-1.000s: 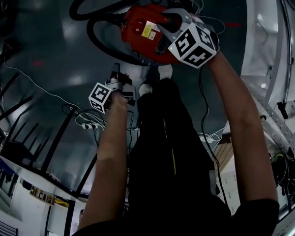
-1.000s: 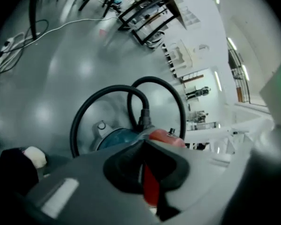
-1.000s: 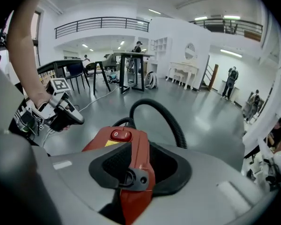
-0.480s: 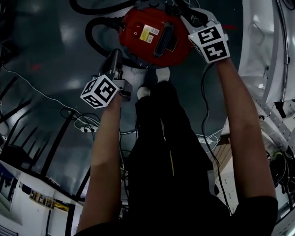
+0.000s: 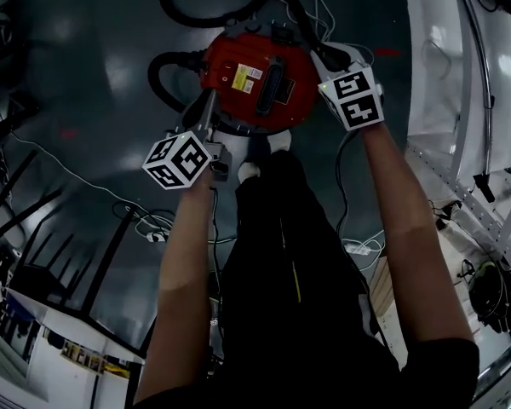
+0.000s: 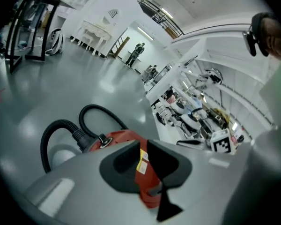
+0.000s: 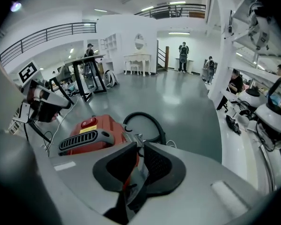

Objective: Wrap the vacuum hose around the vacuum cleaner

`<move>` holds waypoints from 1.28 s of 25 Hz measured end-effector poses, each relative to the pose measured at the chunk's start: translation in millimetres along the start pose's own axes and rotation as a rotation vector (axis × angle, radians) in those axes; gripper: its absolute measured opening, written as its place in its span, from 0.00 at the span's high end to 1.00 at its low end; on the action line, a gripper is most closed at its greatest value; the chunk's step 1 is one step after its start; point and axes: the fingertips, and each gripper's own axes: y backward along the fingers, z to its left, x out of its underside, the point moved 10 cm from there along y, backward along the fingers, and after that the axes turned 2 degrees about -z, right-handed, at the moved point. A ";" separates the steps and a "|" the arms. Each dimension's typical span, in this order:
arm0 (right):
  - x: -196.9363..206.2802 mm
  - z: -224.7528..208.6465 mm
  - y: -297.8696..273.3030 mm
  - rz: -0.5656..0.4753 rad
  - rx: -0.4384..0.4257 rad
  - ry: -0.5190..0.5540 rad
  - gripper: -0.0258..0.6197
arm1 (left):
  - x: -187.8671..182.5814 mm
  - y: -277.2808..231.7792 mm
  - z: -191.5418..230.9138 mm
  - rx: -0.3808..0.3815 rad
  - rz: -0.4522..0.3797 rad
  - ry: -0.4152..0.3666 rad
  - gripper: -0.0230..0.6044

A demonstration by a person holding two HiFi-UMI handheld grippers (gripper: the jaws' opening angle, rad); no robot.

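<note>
Grey glossy floor [image 5: 77,83] holds the red vacuum [image 5: 238,71], hose [image 5: 151,77] looped loose beside and behind it. Your left gripper [image 6: 143,146] hovers at its near-left edge, jaws just opening to a slit, empty. Your right gripper [image 7: 140,153] is at its right side, jaws just closing to a slit, gripping nothing.

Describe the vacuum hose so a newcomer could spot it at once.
On the dark glossy floor stands a red vacuum cleaner. The vacuum hose leaves the cleaner on the left of the head view and curls in loops beside and beyond it. It is thick, black and ribbed, unlike the thin cables nearby.
</note>
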 end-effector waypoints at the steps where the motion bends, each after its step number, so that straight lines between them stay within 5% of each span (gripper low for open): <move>1: 1.4 0.0 3.0 0.007 -0.002 -0.006 0.89 | -3.4 -1.8 -4.5 -0.003 0.014 -0.006 0.89; 5: 8.1 -1.4 15.5 0.032 0.019 -0.031 0.96 | -22.7 -6.9 -20.6 -0.020 0.025 -0.020 0.92; 18: 25.4 -1.4 62.9 0.060 0.166 -0.165 0.96 | -33.0 6.3 -33.0 0.049 0.116 -0.143 0.94; 22: 20.3 0.5 73.3 0.060 0.195 -0.176 0.96 | -39.0 19.2 -31.0 0.086 0.152 -0.172 0.86; 28: 8.9 -11.8 64.6 0.057 0.183 -0.174 0.96 | -60.0 16.6 -27.3 0.054 0.139 -0.181 0.86; 32: 4.7 -35.9 37.7 0.065 0.144 -0.132 0.96 | -69.8 -15.0 -34.3 0.033 0.161 -0.229 0.94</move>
